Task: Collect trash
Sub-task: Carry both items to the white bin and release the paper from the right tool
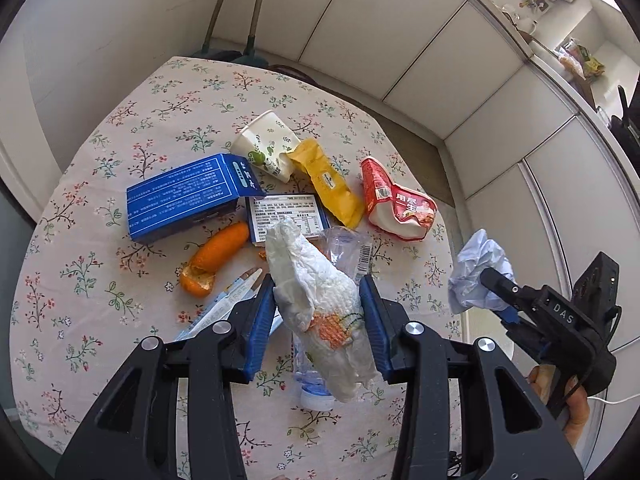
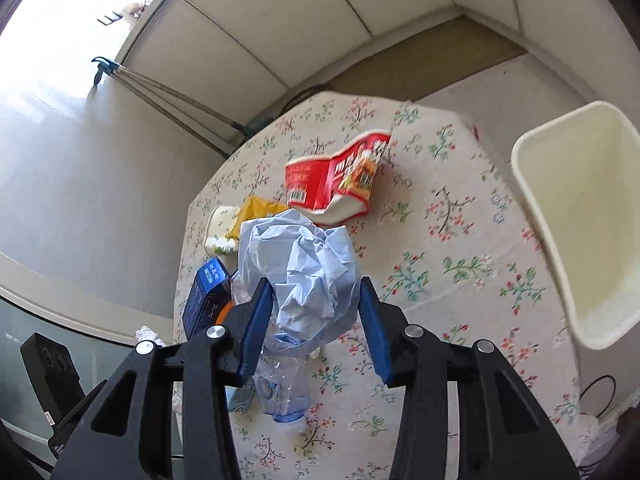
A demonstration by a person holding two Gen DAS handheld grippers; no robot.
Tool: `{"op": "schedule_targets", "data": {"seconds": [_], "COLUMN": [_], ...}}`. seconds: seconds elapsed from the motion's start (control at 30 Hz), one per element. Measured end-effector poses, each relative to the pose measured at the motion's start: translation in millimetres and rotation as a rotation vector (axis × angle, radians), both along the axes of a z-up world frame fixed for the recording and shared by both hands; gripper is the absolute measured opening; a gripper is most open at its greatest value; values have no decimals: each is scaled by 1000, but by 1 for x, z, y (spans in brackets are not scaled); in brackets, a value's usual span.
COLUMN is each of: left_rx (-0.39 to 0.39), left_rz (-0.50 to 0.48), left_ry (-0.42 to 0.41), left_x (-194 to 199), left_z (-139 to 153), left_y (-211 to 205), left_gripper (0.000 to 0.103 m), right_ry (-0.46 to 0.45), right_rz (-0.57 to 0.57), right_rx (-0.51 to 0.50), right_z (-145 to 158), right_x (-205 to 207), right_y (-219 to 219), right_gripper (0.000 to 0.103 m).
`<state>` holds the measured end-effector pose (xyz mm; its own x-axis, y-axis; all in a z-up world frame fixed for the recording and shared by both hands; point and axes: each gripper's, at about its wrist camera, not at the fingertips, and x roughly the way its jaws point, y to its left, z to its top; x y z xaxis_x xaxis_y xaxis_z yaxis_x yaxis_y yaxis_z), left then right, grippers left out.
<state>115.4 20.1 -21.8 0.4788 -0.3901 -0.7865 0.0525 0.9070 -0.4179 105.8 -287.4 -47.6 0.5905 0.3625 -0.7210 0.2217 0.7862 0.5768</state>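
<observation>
My left gripper (image 1: 318, 300) is shut on a crumpled white tissue (image 1: 316, 292) with an orange stain, held above the floral table (image 1: 120, 288). My right gripper (image 2: 316, 304) is shut on a crumpled pale blue paper ball (image 2: 298, 276); that gripper and its paper ball (image 1: 476, 272) also show at the right of the left wrist view. On the table lie a blue box (image 1: 180, 196), a paper cup (image 1: 266, 150), a yellow wrapper (image 1: 332, 184), a red and white wrapper (image 1: 396, 204), orange peel (image 1: 214, 258) and a crushed clear bottle (image 2: 280, 392).
A cream plastic bin (image 2: 580, 216) stands off the table's right edge in the right wrist view. White cabinet doors (image 1: 420, 40) run behind the table. Two mop handles (image 1: 236, 4) lean in the far corner. A printed label card (image 1: 286, 212) lies by the box.
</observation>
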Motion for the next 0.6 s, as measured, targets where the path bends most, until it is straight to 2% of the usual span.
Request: {"op": "schedule_targets", "data": {"seconds": [0.17,0.3,0.4,0.53,0.6], "left_rx": [-1,6,15,28,39], "left_rz": [-18,-39,-63,-94,-113], "left_ry": [-9,-19,-33,-49,-60], "left_x": [1,0,-2,-4,-5], "left_z": [-1,-2,-3,-6,-6], "left_y": [-17,-34,-50,-75,-91], "left_gripper": [40,40,40,40,40], "right_ry": [-75,-107,-95,-30,-6], "right_rz": [-115,-235,-313,-409,-441], "right_rx": [-113,-276,-391,-604,-644], "right_z": [28,45,51,51,50], "right_x": [-18,-31,-37,-41,-42], "right_y": [-45,-79,-96,-111,-118], "right_gripper": [44,45,48,61,72]}}
